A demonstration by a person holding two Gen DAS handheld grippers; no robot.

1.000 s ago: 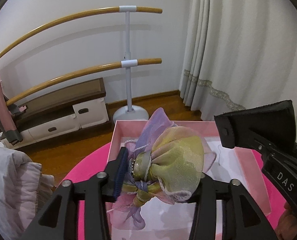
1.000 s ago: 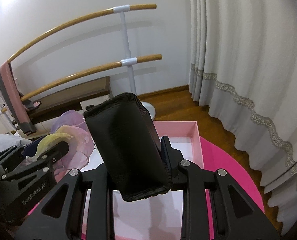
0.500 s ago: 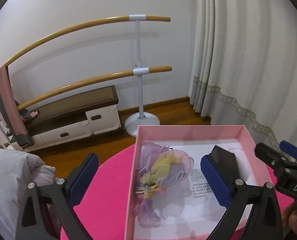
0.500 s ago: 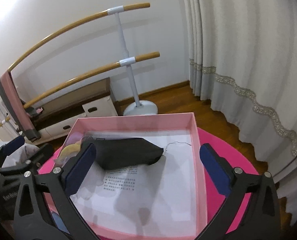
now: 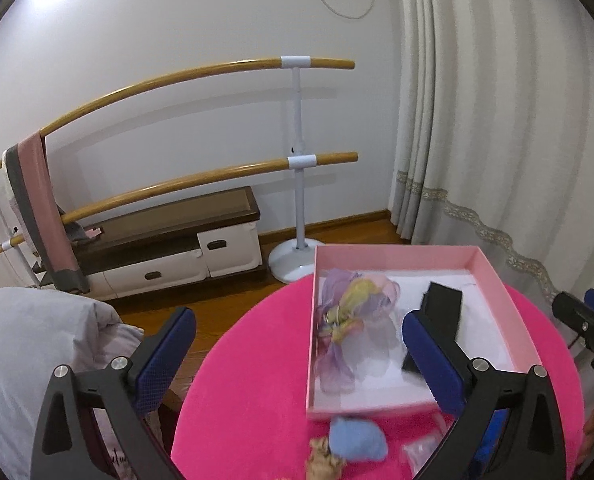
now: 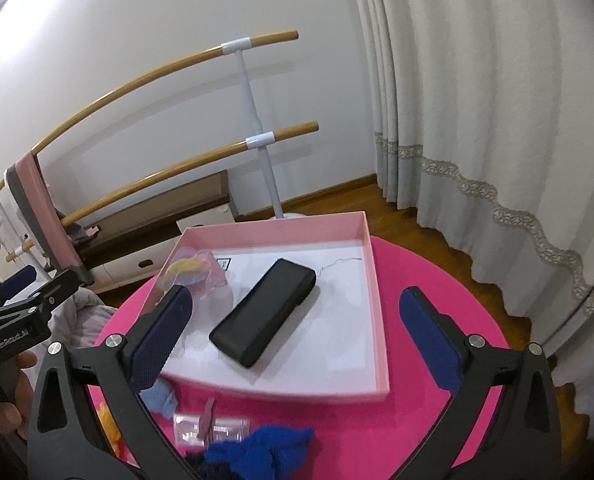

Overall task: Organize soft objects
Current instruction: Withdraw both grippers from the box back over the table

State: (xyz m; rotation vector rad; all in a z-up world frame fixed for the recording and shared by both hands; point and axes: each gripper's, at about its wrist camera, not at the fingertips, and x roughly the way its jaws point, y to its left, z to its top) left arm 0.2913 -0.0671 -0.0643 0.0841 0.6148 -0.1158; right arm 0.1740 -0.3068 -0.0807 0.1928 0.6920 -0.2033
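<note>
2 items already lie in the pink box (image 5: 493, 276), centre right of the left wrist view: the pastel organza bow (image 5: 349, 320) along its left wall, the black pouch (image 5: 437, 320) just beside it toward the middle. left gripper (image 5: 297, 348) has its jaws spread wide with nothing between them, having just been opening. near finger (image 5: 433, 360) overlaps the pouch in the picture only. at the lower edge, on the pink round table (image 5: 257, 360), a light blue soft piece (image 5: 357, 438) lies just outside the box's front wall, a tan fuzzy thing (image 5: 325, 460) touching it.

right wrist view: right gripper (image 6: 293, 320) likewise wide apart and empty, jaws just been opening. pouch (image 6: 263, 312) lies flat and diagonal on the white liner, bow (image 6: 195, 272) in the box's upper left corner. loose on the table at the bottom: a dark blue knit item (image 6: 265, 448), a clear packet (image 6: 213, 428), the light blue piece (image 6: 159, 396), something orange (image 6: 109, 420) at lower left.

judgement: next step is fetching another soft item. best done with each gripper taking the piece nearest it, pinching at the bulk and not a loose edge, lifting clear over the front wall, and setting down in the bare right part of the box so the bow is not crushed.
</note>
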